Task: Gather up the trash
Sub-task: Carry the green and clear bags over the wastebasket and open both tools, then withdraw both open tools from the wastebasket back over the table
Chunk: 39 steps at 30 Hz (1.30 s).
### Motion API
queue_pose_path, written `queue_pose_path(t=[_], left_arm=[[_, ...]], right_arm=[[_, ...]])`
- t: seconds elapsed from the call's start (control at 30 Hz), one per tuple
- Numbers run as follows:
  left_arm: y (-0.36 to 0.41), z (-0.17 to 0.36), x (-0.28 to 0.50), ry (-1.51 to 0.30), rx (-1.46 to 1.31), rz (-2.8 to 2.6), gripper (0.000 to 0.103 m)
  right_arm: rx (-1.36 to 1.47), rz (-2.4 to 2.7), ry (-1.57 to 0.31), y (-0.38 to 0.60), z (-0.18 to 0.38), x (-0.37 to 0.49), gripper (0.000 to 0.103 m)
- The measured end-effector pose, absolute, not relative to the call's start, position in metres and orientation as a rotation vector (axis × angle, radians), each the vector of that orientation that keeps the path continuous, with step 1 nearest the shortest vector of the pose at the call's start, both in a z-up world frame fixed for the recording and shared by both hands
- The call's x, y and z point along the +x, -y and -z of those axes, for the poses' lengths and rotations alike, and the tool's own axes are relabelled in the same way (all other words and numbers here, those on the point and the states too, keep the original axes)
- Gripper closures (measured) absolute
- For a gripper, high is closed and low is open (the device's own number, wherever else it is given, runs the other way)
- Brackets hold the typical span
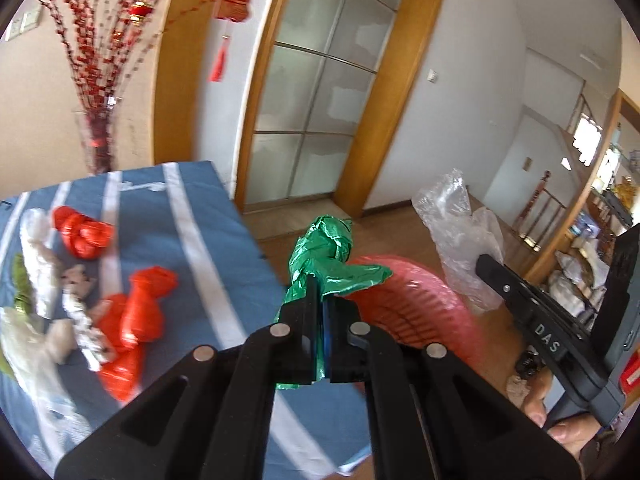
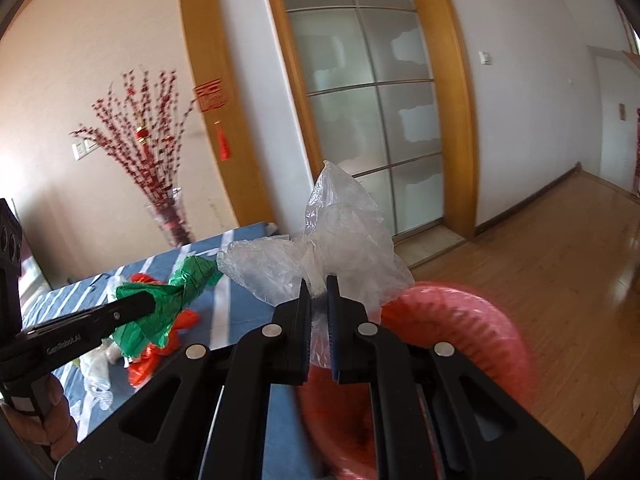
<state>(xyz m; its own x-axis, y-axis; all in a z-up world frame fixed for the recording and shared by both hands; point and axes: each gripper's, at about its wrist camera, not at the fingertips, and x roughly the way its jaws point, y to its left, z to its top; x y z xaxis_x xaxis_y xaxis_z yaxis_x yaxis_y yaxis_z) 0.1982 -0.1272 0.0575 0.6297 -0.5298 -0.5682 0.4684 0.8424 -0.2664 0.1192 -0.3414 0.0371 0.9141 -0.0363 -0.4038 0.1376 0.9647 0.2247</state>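
Two pieces of lettering can be read: "DAS" is printed on the body of the right tongs [image 1: 486, 264] as seen from the left wrist, and "GenRobot.AI" is printed along the left tongs [image 2: 150, 304] as seen from the right wrist.

The left tongs [image 1: 322, 292] are clamped on a crumpled green foil wrapper [image 1: 326, 252], which is held in the air beyond the counter edge, just beside the rim of a pink slatted basket [image 1: 416, 300]. The right tongs [image 2: 319, 292] are closed on a clear plastic bag [image 2: 344, 236], which is held above the same basket [image 2: 472, 320].

A blue cloth with white stripes [image 1: 192, 216] is spread over the counter. On it are left several scraps of red plastic [image 1: 132, 312], some white crumpled pieces [image 1: 38, 248] and a small green scrap [image 1: 20, 280]; these are blurred. A frosted glass door in a wooden frame [image 1: 320, 92], a vase of red blossom branches [image 1: 96, 80] and a red hanging ornament with a tassel [image 1: 230, 20] are seen behind.

The trash pile is shown plainly only in the left wrist view; in the right wrist view it is largely hidden by the green wrapper [image 2: 168, 300] and the left tongs. The basket's interior is shown only in the right wrist view, and a cluttered shelf [image 1: 600, 208] only in the left.
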Motion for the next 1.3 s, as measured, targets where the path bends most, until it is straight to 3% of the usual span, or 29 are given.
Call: queue_pose_path(t=[0.97,1.07,1.17,1.3], left_arm=[[0.240,0.000,0.200,-0.833,-0.097,0.779,0.098],[0.244,0.014,0.204,-0.864,-0.089,0.766,0.086],[0.241,0.020,0.206,-0.866,-0.075,0.733,0.077],[0.223,0.023,0.208,-0.853,-0.072,0.672,0.070]], right_arm=[[0.403,0.180,-0.444,0.425,-0.006,0.110,0.094],[0.424,0.178,-0.484,0.431,0.004,0.115,0.092],[0.435,0.180,-0.506,0.433,0.012,0.115,0.085],[0.435,0.191,-0.505,0.433,0.016,0.112,0.057]])
